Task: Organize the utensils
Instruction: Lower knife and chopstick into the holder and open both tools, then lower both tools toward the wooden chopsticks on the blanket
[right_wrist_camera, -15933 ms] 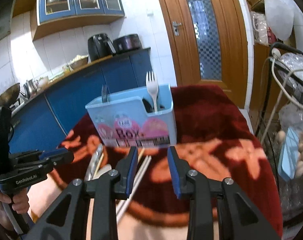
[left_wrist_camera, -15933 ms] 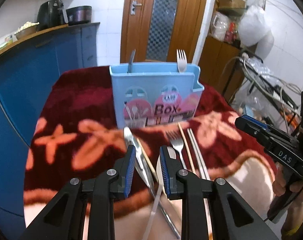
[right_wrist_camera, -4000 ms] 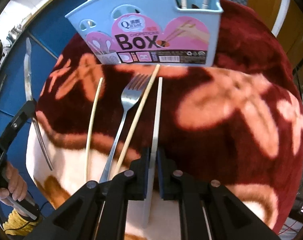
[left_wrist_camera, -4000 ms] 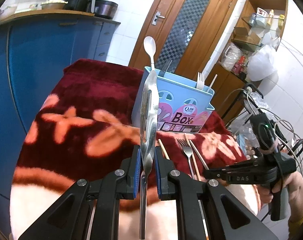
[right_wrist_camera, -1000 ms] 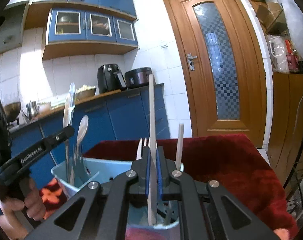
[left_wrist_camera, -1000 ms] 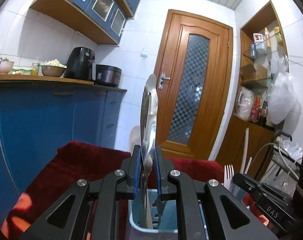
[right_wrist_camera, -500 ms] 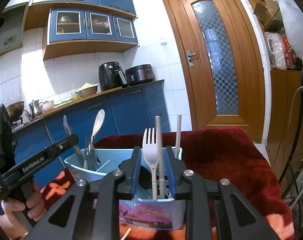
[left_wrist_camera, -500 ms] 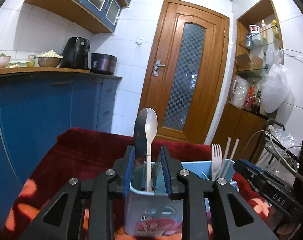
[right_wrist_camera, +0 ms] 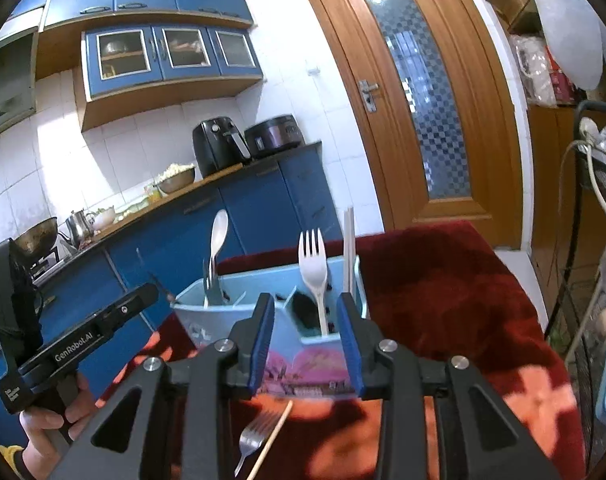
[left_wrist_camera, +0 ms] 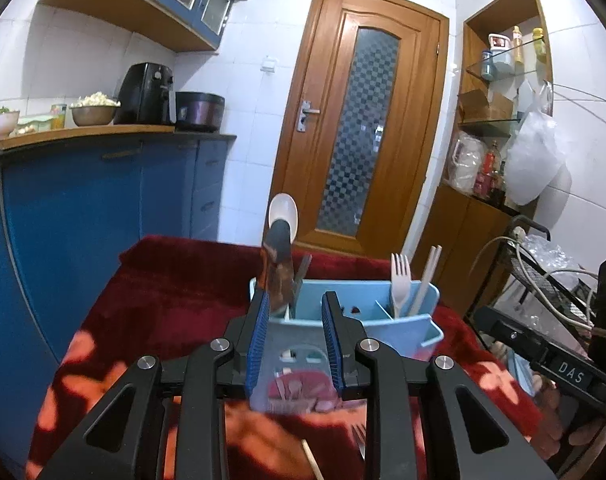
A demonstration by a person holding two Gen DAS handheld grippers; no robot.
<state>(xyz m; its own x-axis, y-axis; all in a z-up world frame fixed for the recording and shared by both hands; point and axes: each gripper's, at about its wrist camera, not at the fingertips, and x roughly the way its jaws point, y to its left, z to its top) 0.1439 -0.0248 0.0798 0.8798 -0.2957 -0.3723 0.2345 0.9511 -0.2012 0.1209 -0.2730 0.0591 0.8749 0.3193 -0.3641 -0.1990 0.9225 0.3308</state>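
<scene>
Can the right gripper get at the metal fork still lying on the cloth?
Probably yes: the metal fork lies bare just below the right gripper, whose fingers are open and empty; only a wooden chopstick lies alongside.

Both jaws have just been opening: the left hand-held gripper stands parted with nothing between its blue pads, angled slightly downward. The right hand-held gripper matches it, empty. A hand grips the left tool's handle.
</scene>
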